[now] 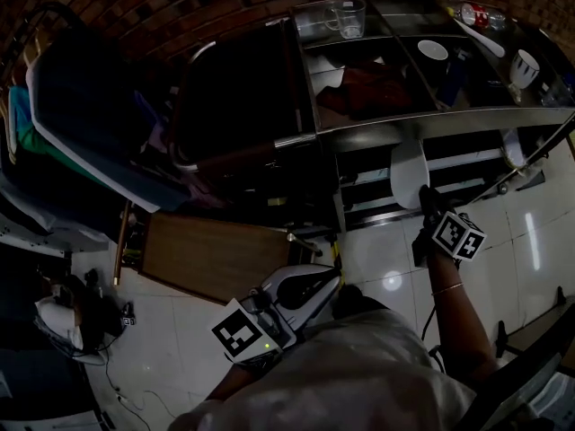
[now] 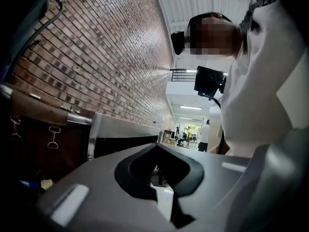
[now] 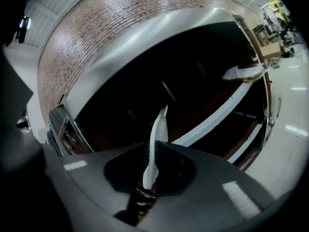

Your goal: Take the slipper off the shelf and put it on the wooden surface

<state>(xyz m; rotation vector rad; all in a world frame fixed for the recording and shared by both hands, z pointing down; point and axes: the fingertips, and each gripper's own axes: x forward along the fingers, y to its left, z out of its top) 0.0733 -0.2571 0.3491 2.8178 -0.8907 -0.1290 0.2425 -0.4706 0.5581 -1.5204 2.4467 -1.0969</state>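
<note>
A white slipper point(image 1: 406, 173) hangs on edge in front of the lower tiers of the metal shelf point(image 1: 404, 126). My right gripper point(image 1: 422, 197) is shut on its near end. In the right gripper view the slipper point(image 3: 155, 132) stands thin and upright, clamped between the jaws of the right gripper point(image 3: 152, 153). The wooden surface point(image 1: 211, 254) lies low on the floor to the left of the shelf. My left gripper point(image 1: 316, 278) is held close to the person's body over the tiles. In the left gripper view the left gripper point(image 2: 155, 148) has its tips together with nothing between them.
A second white slipper point(image 3: 244, 73) rests on a shelf rail. On the shelf top stand a glass cup point(image 1: 349, 18), a white bowl point(image 1: 433, 50), a mug point(image 1: 524, 65) and a red can point(image 1: 472, 13). A rack of dark clothing point(image 1: 81, 115) stands left of the wooden surface.
</note>
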